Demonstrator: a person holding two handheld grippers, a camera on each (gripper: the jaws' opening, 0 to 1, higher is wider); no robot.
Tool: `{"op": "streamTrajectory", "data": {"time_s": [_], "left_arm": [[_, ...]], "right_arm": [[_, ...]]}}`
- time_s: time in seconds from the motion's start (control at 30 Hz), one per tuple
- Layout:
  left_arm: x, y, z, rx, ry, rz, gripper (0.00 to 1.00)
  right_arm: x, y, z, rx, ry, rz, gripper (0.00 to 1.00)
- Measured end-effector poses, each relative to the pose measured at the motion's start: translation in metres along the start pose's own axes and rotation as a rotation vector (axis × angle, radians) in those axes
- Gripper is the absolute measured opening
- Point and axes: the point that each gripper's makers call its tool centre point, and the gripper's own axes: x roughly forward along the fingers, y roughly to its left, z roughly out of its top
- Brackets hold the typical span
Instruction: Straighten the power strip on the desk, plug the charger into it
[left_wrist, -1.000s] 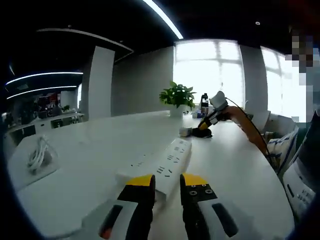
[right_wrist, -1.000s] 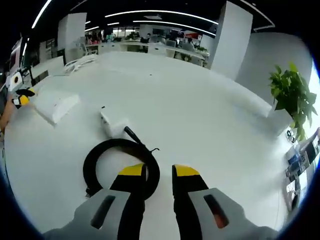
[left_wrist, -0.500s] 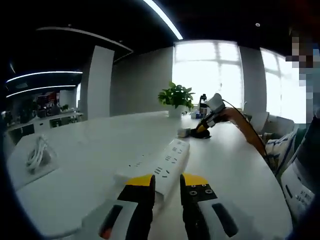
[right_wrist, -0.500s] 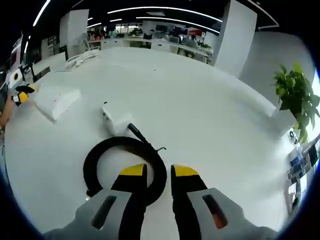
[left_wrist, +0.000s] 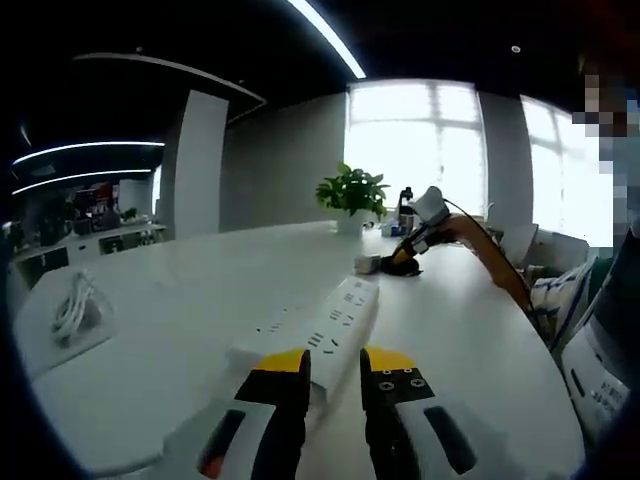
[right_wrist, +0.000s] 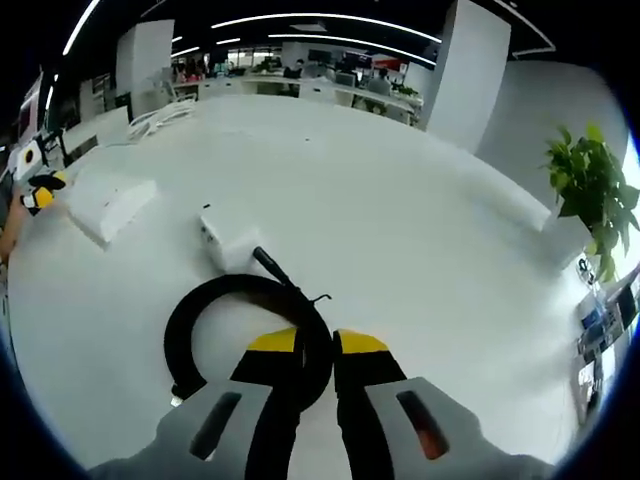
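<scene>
Right gripper view: tongs (right_wrist: 318, 343) pinching cable (right_wrist: 200, 305).

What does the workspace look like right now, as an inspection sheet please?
Surface: white desk, wide and curved.
Job's things: white power strip lying askew; white charger beside its black cable coil.
Clutter: bundle of white cord at the desk edge.
Grippers: left gripper at the strip's near end, jaws apart; right gripper over the coil, jaws nearly together.
Cables: the coil and the white cord.
Surroundings: potted plant, bright windows, office desks behind.
</scene>
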Motion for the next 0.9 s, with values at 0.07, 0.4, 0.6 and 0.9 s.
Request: {"op": "streamTrajectory", "data": {"time_s": [0.07,0.4,0.6,0.9], "left_arm": [[0.000,0.000,0.000,0.003,0.001,-0.002,0.19],[0.000,-0.001,0.000,0.020,0.004,0.000,0.19],[0.000,-0.002,0.001,0.039,0.010,-0.004,0.19],[0.000,-0.005,0.000,0.069,0.020,-0.003,0.19]], "right_arm": [[0.000,0.000,0.000,0.003,0.000,-0.006,0.11],[0.003,-0.004,0.006,-0.010,0.038,-0.049,0.10],[0.002,-0.009,0.017,-0.027,0.034,-0.096,0.09],[-0.006,-0.013,0.043,-0.090,-0.030,-0.207,0.08]]}}
